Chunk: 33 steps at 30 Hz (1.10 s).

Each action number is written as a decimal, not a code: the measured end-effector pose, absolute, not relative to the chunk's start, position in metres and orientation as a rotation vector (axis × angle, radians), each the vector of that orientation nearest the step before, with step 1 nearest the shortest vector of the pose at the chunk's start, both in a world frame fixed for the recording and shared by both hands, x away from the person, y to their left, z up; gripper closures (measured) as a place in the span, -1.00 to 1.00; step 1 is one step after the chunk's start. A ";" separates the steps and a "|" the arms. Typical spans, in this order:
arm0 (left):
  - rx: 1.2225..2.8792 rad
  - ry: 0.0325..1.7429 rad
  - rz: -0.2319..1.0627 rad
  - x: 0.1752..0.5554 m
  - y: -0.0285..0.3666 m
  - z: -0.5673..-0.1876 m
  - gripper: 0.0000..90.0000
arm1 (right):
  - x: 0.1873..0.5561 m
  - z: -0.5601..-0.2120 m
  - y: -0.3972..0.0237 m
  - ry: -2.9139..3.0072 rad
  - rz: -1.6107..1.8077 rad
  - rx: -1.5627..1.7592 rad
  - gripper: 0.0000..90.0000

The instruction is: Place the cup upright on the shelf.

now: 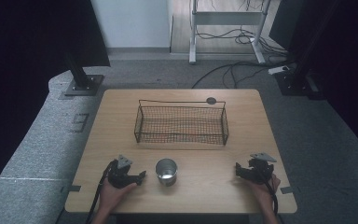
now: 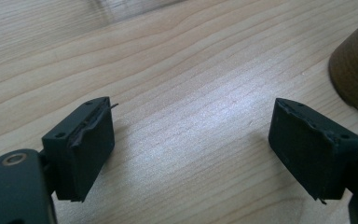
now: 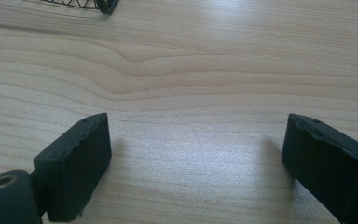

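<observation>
A shiny metal cup [image 1: 166,171] stands upright near the table's front edge, between my two grippers. The left gripper [image 1: 141,176] rests on the wood just left of the cup, held by a hand, jaws wide apart and bare. In the left gripper view the left gripper [image 2: 191,140] is open over bare wood, and the cup's side [image 2: 354,70] shows at the right edge. The right gripper [image 1: 237,169] rests at the front right, pointing left. In its own view the right gripper [image 3: 196,158] is open with nothing between the jaws.
A black wire mesh basket [image 1: 182,122] with nothing in it sits at the table's middle back; its corner [image 3: 103,4] shows in the right gripper view. A small dark disc [image 1: 210,100] lies behind it. Cables and stand bases lie on the floor beyond the table [image 1: 121,121].
</observation>
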<state>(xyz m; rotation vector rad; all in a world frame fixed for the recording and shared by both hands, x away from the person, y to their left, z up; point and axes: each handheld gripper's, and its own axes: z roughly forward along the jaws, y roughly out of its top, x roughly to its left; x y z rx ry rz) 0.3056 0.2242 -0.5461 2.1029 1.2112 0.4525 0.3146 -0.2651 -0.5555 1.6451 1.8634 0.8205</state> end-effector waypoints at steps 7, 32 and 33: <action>2.093 1.204 0.438 0.304 0.228 -0.543 -0.67 | 0.314 -0.555 -0.264 1.871 0.830 1.634 -0.76; 1.930 1.039 0.336 0.277 0.228 -0.504 -0.71 | 0.308 -0.555 -0.261 1.849 0.825 1.647 -0.72; 1.928 1.020 0.331 0.275 0.227 -0.502 -0.72 | 0.308 -0.555 -0.261 1.849 0.825 1.647 -0.72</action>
